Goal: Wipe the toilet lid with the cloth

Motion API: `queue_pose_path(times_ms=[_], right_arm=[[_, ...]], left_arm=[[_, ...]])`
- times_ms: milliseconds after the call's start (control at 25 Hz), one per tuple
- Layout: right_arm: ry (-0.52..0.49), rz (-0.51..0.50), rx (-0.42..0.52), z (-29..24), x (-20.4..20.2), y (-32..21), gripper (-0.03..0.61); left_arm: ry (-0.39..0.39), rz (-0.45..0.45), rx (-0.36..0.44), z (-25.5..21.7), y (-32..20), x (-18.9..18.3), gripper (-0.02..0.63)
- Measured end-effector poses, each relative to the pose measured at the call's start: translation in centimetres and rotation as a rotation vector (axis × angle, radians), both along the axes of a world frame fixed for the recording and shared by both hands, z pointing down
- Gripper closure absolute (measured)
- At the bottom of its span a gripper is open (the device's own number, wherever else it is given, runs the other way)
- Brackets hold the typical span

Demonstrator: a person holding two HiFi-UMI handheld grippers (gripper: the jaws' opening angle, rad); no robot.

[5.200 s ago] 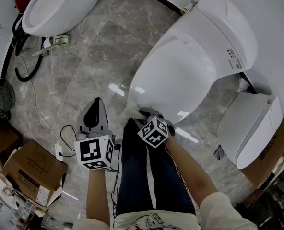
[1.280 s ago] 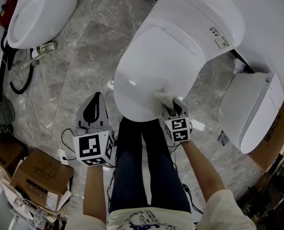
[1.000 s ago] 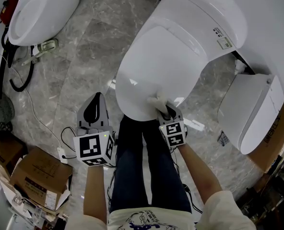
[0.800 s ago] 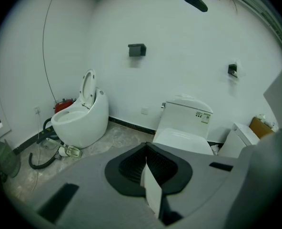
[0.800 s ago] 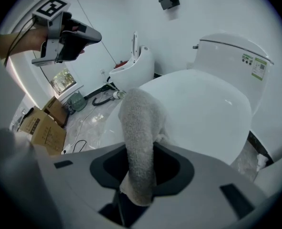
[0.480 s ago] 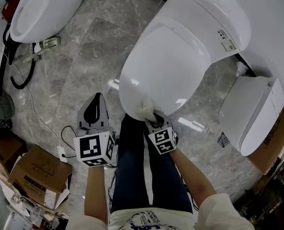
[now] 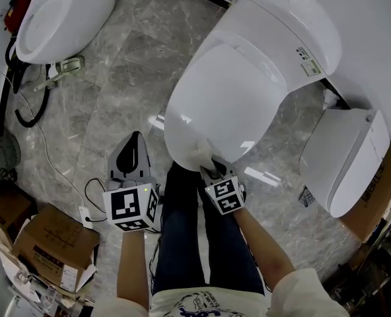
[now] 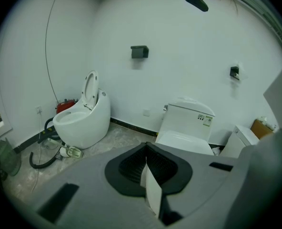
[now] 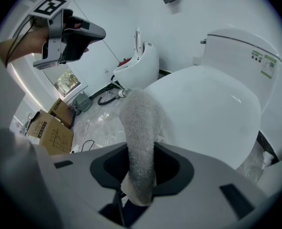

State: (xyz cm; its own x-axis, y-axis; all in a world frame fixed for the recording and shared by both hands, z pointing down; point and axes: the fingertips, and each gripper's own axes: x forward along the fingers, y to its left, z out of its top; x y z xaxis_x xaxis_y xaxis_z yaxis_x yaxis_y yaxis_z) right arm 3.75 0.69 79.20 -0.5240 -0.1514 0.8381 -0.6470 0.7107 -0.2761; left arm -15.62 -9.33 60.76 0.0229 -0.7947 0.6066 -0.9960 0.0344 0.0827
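Down at the near front edge of the closed, glossy white oval toilet lid (image 7: 225, 98), the right hand-held gripper (image 7: 212, 167) has its jaws clamped on an off-white fluffy cloth (image 7: 199, 154). In the right gripper view the cloth (image 9: 140, 128) rises out from between the jaws of that hand-held gripper (image 9: 138, 175) as a thick rolled strip and bends forward, its free end lying against the toilet lid (image 9: 207, 104) near the rim. The left hand-held gripper (image 7: 133, 144) hangs to the left of the toilet lid, well apart from it, over the grey marble floor (image 7: 116, 78). The left gripper view shows its jaws (image 8: 148, 175) brought together with nothing between them, and the toilet lid (image 8: 184, 140) lies ahead of them and a little to the right. Behind the toilet lid stands the white tank (image 7: 294, 25), which bears a small label. To the right of the toilet lid sits another white toilet (image 7: 344, 167). Far to the left of it stands a rounded white egg-shaped toilet (image 7: 63, 8) with its seat raised, as the left gripper view shows (image 8: 81, 123). A brown cardboard box (image 7: 47, 240) lies on the floor, below and well to the left of the toilet lid. The person's legs in dark trousers (image 7: 195, 243) stand directly in front of the toilet lid.
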Motion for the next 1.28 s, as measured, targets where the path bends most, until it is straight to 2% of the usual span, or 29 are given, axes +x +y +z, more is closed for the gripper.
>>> queue_pose_path(times_ms=[240, 520, 640, 960, 1280], right_arm=[[-0.050, 0.101, 0.052, -4.7, -0.5, -2.4, 0.468], [-0.131, 0.278, 0.192, -14.5, 0.5, -8.6, 0.468], [-0.168, 0.320, 0.276, -19.3, 0.6, -12.4, 0.468], [-0.237, 0.400, 0.499, -33.3, 1.9, -19.1, 0.468], [-0.309, 0.463, 0.691, -46.6, 3.8, -21.4, 0.468]], left_arm=[[0.003, 0.003, 0.031, -2.7, -1.2, 0.3, 0.604], [0.003, -0.007, 0.102, -8.9, -3.4, 0.1, 0.606], [0.013, -0.023, 0.140, -11.7, -5.0, 0.0, 0.606], [0.003, -0.027, 0.295, -22.6, -8.4, 0.6, 0.605], [-0.003, -0.060, 0.427, -33.7, -8.3, 0.5, 0.605]])
